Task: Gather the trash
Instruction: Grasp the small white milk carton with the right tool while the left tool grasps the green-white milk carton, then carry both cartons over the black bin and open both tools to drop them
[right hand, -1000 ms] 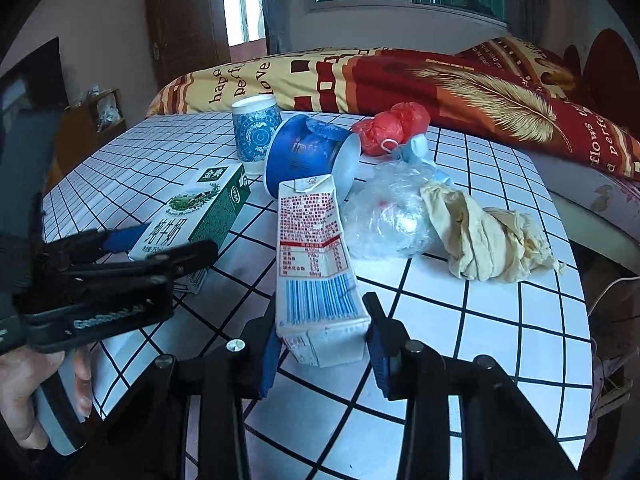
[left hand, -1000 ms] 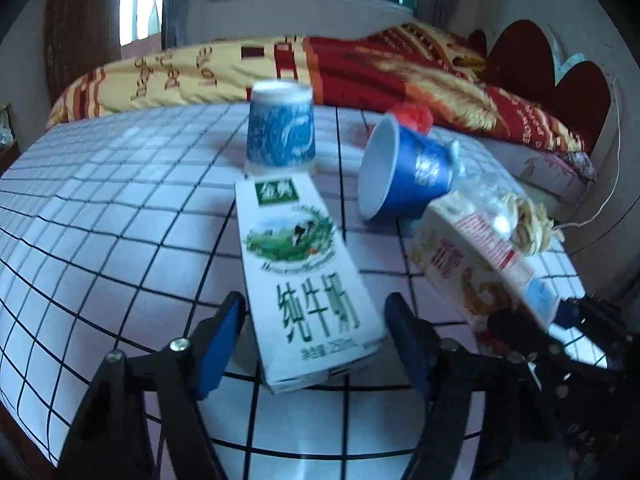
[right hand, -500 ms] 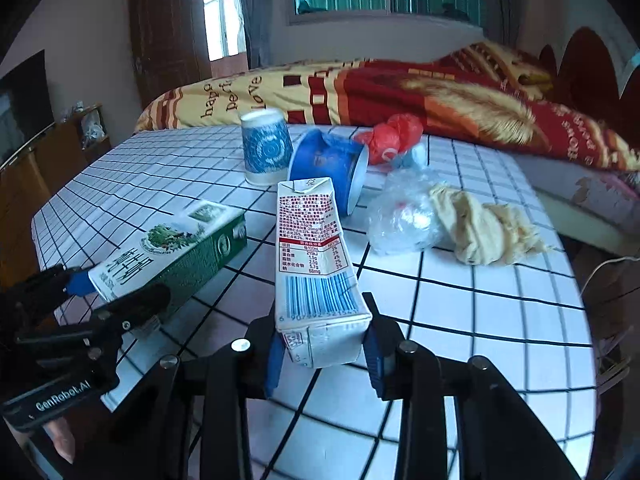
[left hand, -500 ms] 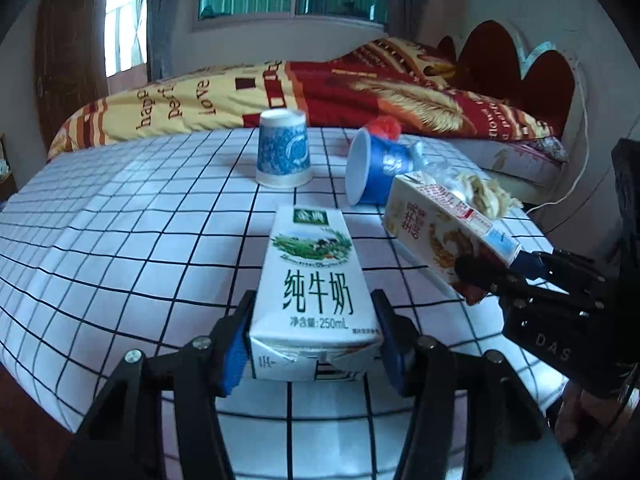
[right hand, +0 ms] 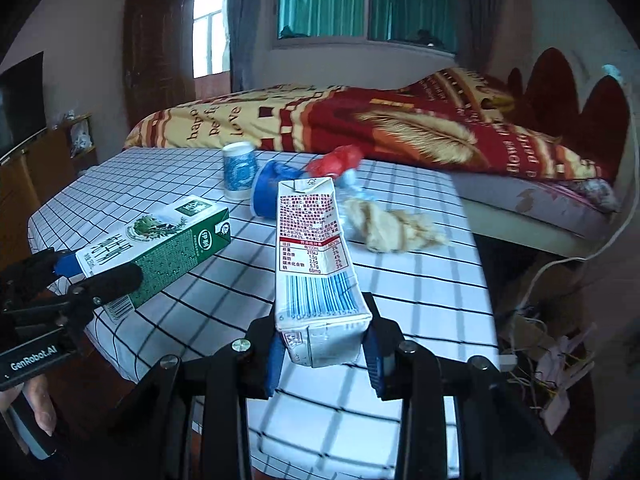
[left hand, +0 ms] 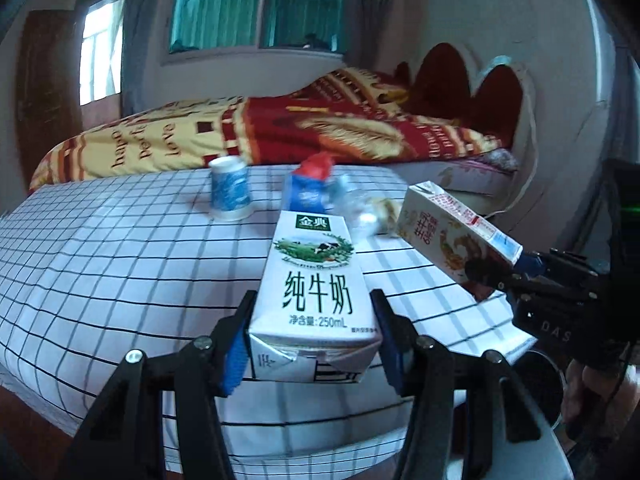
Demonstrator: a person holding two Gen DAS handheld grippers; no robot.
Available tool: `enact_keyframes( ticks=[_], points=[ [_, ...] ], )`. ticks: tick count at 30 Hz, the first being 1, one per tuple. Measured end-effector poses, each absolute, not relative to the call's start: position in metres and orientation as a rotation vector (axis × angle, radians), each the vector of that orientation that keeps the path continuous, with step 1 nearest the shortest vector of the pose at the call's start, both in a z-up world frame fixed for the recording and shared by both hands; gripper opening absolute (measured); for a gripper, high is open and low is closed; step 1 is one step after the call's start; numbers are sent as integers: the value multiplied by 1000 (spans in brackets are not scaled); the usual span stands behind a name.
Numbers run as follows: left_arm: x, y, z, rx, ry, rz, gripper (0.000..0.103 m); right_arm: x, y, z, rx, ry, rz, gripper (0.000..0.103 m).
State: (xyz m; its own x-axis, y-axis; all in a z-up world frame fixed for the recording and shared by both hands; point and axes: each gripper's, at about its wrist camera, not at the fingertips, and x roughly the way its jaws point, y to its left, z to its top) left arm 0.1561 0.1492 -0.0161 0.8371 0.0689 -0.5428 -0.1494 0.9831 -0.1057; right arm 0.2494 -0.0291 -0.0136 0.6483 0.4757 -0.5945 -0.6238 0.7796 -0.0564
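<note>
Blue pads of the left gripper (left hand: 312, 344) clamp a green milk carton (left hand: 316, 280), while the right gripper (right hand: 324, 354) pinches a red-label carton (right hand: 314, 256) above the checked table (right hand: 420, 292).

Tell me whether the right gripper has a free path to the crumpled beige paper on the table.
Probably not yet: the right gripper is shut on a milk carton, so its jaws are full. The crumpled beige paper itself lies uncovered on the table.
</note>
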Motion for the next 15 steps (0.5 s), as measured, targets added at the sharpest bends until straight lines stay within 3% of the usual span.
enact_keyframes(
  ticks=[15],
  points=[
    [165,38,-8,-57,555,-137,56,234,-169,-5,-153,596,429,36]
  ],
)
